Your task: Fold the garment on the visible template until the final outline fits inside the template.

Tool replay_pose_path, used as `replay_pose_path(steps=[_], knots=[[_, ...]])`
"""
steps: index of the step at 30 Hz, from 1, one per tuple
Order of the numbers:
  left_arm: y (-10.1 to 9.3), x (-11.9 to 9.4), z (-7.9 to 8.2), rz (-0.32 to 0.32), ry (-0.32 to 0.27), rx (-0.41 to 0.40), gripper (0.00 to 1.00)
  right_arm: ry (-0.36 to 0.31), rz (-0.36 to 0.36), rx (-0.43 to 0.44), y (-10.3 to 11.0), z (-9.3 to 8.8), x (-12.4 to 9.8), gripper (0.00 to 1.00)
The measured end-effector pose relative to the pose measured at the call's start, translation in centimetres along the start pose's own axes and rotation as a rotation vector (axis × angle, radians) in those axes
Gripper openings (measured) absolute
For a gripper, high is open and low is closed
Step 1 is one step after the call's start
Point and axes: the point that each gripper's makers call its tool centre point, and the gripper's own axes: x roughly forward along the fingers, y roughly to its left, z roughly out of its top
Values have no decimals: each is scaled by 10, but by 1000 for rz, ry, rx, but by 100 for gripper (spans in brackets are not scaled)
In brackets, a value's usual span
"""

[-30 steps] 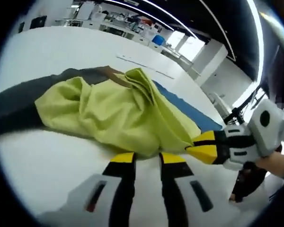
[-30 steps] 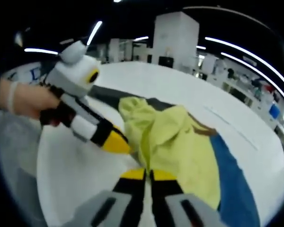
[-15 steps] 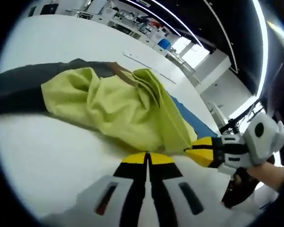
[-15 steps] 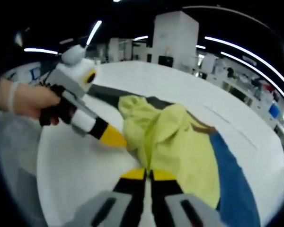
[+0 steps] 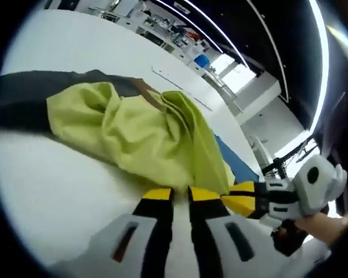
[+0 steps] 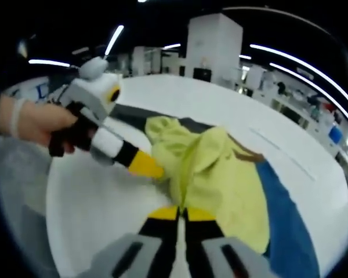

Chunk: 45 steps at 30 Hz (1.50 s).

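On white table [image 5: 58,191], right tongs [image 6: 181,213] pinching garment [image 6: 220,174] edge

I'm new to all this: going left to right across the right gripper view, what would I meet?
A person's hand → the left gripper → the yellow-green garment → the blue template.

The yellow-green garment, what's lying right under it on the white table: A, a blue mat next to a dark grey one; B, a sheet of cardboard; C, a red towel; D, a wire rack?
A: in the right gripper view the yellow-green garment lies bunched over a blue mat on one side and a dark grey mat on the other, both flat on the white table.
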Motion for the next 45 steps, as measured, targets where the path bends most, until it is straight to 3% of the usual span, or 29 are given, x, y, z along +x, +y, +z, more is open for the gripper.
replay_pose_path(steps=[7, 13, 19, 29, 40, 45], knots=[[4, -12, 7, -21, 21, -19, 0, -7, -4, 3, 2, 0, -12, 0], [7, -47, 15, -9, 26, 44, 0, -23, 2, -32, 6, -5, -33, 0], [26, -83, 6, 23, 73, 93, 0, -16, 1, -62, 16, -16, -54, 0], [40, -135, -6, 67, 136, 111, 0, -10, -23, -64, 17, -27, -89, 0], [51, -166, -19, 98, 176, 131, 0, -14, -88, -30, 7, -41, -126, 0], [57, -180, -33, 123, 227, 141, 0, 1, -107, -27, 7, -50, -140, 0]])
